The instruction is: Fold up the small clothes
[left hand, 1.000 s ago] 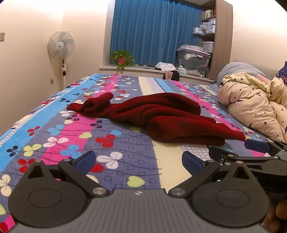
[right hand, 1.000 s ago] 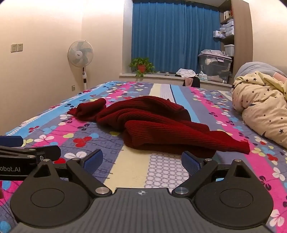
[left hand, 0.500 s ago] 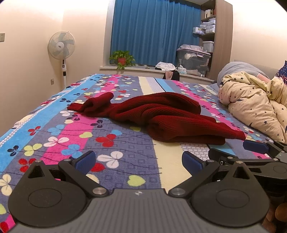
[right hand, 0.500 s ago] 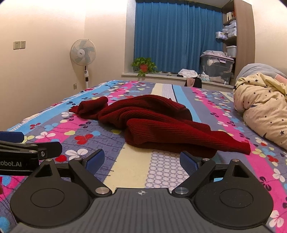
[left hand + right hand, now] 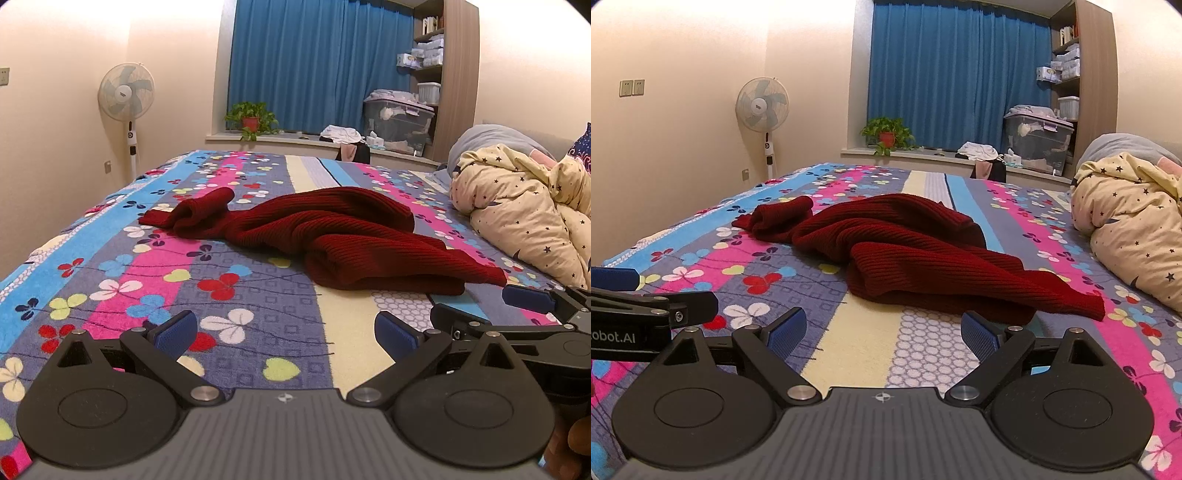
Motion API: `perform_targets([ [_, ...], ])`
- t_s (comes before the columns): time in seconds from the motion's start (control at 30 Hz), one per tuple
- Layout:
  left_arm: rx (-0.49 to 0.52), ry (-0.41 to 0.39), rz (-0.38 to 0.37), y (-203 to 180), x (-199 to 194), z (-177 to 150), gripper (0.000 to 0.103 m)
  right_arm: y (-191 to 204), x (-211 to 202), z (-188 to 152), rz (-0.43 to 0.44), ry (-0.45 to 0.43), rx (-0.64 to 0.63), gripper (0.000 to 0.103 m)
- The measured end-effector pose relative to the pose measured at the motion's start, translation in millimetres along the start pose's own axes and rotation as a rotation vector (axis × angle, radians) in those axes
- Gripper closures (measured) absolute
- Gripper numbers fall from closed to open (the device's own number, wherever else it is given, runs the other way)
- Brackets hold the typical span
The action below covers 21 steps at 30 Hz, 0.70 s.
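Your left gripper (image 5: 283, 330) and right gripper (image 5: 882, 332): fingers spread, empty. Red sweater (image 5: 332, 236) crumpled mid-bed (image 5: 258, 325), ahead of both. Only right view shows wall switches (image 5: 631, 88).

One red sweater (image 5: 332, 236), one fan (image 5: 126, 92), one potted plant (image 5: 251, 120), two tools, one quilt (image 5: 528, 206).

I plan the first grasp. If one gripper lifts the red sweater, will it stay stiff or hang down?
The red sweater lies crumpled in soft folds, so it would probably droop. Its thick ribbed knit suggests some weight and little slipping.
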<state>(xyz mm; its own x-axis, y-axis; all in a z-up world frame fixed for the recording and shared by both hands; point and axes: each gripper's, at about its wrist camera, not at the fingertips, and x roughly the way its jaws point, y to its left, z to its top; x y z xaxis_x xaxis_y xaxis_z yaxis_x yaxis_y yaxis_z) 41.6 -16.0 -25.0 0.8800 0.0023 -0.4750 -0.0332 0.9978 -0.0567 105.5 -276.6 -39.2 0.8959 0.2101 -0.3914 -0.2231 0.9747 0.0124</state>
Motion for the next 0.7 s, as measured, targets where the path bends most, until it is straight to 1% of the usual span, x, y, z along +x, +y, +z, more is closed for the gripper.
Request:
perform_targets([
  [0.23, 0.000, 0.001, 0.005, 2.0, 0.3, 0.4, 0.001, -0.1, 1.5, -5.8, -0.002, 0.000, -0.010, 0.012],
  [0.7, -0.005, 0.008, 0.006, 0.8, 2.1, 0.0, 0.001, 6.6, 8.2, -2.6, -0.012, 0.005, -0.024, 0.012],
])
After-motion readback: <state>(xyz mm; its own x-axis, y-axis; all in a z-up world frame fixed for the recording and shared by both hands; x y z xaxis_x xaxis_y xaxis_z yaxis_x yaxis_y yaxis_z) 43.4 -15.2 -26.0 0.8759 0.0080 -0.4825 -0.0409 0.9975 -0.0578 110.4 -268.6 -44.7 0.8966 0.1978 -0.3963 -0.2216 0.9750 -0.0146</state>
